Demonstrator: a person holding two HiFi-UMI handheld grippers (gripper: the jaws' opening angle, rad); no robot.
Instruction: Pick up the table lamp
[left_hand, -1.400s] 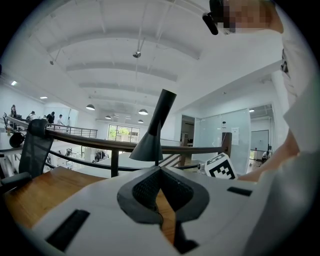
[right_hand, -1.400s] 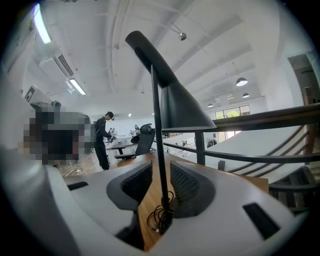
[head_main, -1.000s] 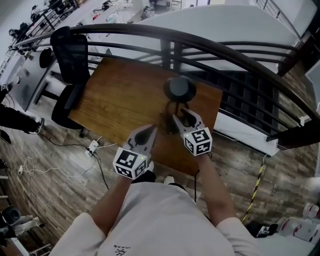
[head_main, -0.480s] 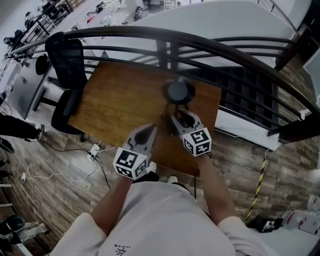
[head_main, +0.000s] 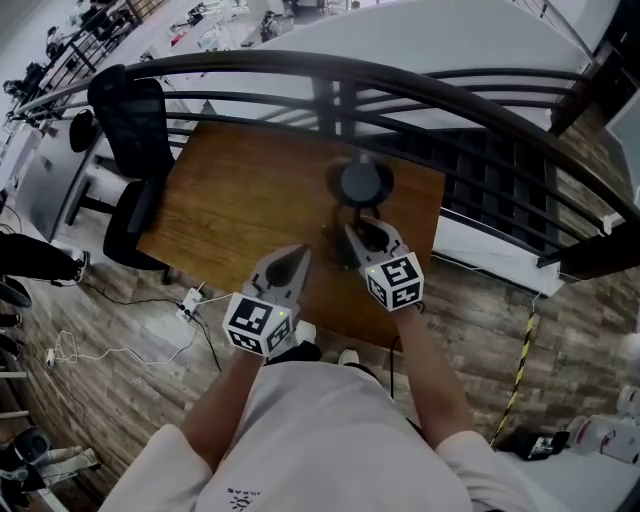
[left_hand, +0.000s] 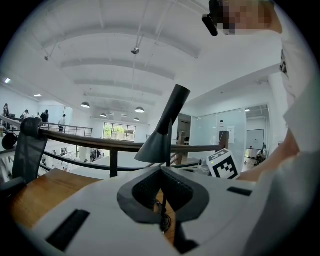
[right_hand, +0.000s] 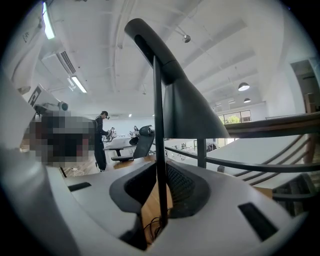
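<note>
Between the two grey jaws of the right gripper (right_hand: 161, 172), the thin black upright stem (right_hand: 159, 125) of the black table lamp (head_main: 360, 185) is standing. The jaws have just been closing round it, yet a sliver of wood is showing beside the stem, so the pads are not clamping it. Just to the left in the head view, the left gripper (head_main: 298, 258) is hanging over the table's near edge, facing the lamp, its tips drawn together on nothing.

The lamp is standing upright on the brown wooden table (head_main: 230, 190), toward its far right corner, just ahead of the right gripper. It is matt black all over, with a slim straight rod, a bent tubular neck at the top and a cone-shaped shade (right_hand: 192, 112) flaring downward. From above, the shade is showing as a dark round disc. A loose black cable (left_hand: 162, 220) is lying coiled on the wood at its foot.

Beyond the table a dark curved metal railing (head_main: 420, 90) is running. A black office chair (head_main: 135, 115) is standing at the table's left end, and wood-plank flooring (head_main: 120, 360) is lying beneath.
</note>
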